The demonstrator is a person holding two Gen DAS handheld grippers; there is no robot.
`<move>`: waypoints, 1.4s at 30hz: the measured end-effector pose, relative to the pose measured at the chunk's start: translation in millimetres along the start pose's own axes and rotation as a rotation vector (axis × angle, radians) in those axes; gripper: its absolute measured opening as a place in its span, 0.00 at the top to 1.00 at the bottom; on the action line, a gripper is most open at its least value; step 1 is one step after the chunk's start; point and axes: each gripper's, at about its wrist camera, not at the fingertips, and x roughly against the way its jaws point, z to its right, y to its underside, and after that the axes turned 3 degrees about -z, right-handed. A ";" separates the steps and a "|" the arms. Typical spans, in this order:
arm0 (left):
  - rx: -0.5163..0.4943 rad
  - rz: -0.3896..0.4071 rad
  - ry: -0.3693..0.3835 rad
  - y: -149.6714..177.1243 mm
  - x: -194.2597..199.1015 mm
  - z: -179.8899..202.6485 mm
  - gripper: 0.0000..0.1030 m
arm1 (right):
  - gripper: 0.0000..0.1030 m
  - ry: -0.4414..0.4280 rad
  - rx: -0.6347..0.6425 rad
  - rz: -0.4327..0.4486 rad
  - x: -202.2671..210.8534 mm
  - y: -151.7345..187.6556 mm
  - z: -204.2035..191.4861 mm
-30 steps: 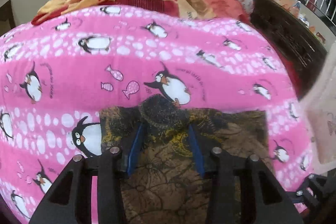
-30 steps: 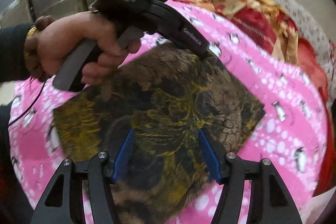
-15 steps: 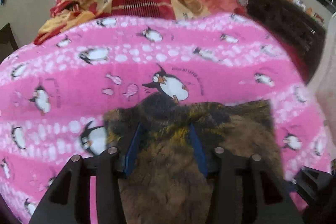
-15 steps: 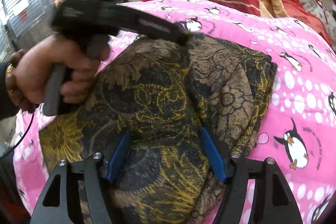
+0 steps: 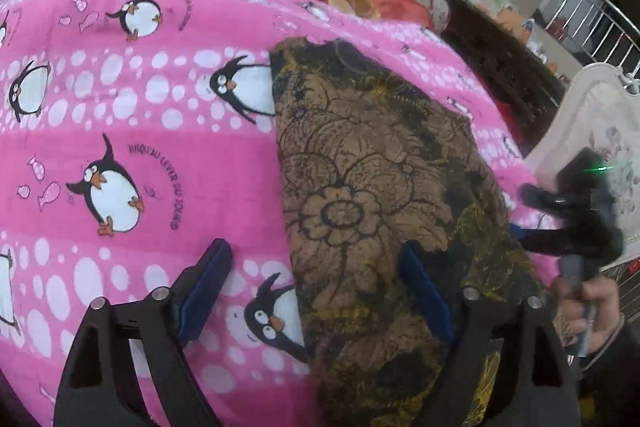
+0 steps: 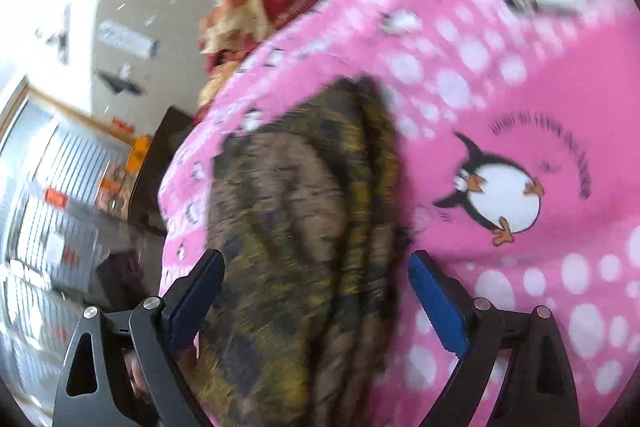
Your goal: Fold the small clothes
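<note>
Folded cloth down, both claws let go

The brown-and-gold patterned cloth (image 5: 384, 195) lies on the pink penguin blanket (image 5: 120, 131), long axis running away from you. Your left claw (image 5: 316, 291), jaws just opened wide, straddles its left edge, gripping nothing; your right claw (image 6: 316, 299), likewise spread and empty, sits over its near end.

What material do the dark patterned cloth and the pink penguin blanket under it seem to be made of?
Dark patterned cloth: probably a thin woven fabric, matte, with a printed brown, black and yellow flower pattern; it lies flat with soft folds. Pink penguin blanket: probably fleece or plush; its surface looks fuzzy and matte, and the print edges are soft.
</note>
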 end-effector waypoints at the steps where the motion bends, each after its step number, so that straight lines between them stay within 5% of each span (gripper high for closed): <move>1: -0.008 -0.010 0.010 -1.3 -2.0 1.8 0.15 | 0.07 -0.021 0.015 0.011 -0.4 -0.7 -1.3; 5: -0.052 -0.064 0.127 -9.0 -12.9 11.6 0.15 | 0.05 -0.096 0.123 -0.079 -24.5 -15.1 -10.7; 10: -0.049 -0.084 0.233 -7.0 -12.2 16.8 0.20 | 0.01 -0.296 0.144 -0.149 -32.9 -20.0 -12.5; 14: -0.023 -0.042 0.168 -12.0 -18.3 9.9 0.40 | 0.25 -0.149 0.151 -0.115 -43.9 -27.1 -8.5; 18: 0.001 -0.016 0.113 -14.4 -17.9 16.3 0.67 | 0.30 -0.010 0.231 -0.061 -59.3 -33.7 -29.0; 20: -0.012 0.002 0.080 -14.7 -12.7 18.9 0.76 | 0.43 0.026 0.252 -0.061 -62.9 -31.5 -32.2; 21: -0.010 0.012 0.070 -14.4 -8.5 19.8 0.78 | 0.60 0.011 0.247 -0.078 -65.1 -30.1 -33.2; 22: -0.010 0.023 0.060 -14.3 -3.4 21.5 0.79 | 0.67 0.004 0.239 -0.083 -66.6 -31.4 -33.7; 28: 0.004 0.039 0.054 -14.3 22.7 8.4 0.80 | 0.69 -0.009 0.154 -0.127 -78.9 -26.0 -46.0; 37: 0.100 0.062 -0.001 -12.9 69.7 -82.4 0.81 | 0.69 -0.100 0.147 -0.206 -138.7 -10.2 -94.3; 42: 0.175 0.117 -0.070 -2.9 98.5 -130.4 1.00 | 0.69 -0.122 0.181 -0.205 -167.3 -6.3 -123.6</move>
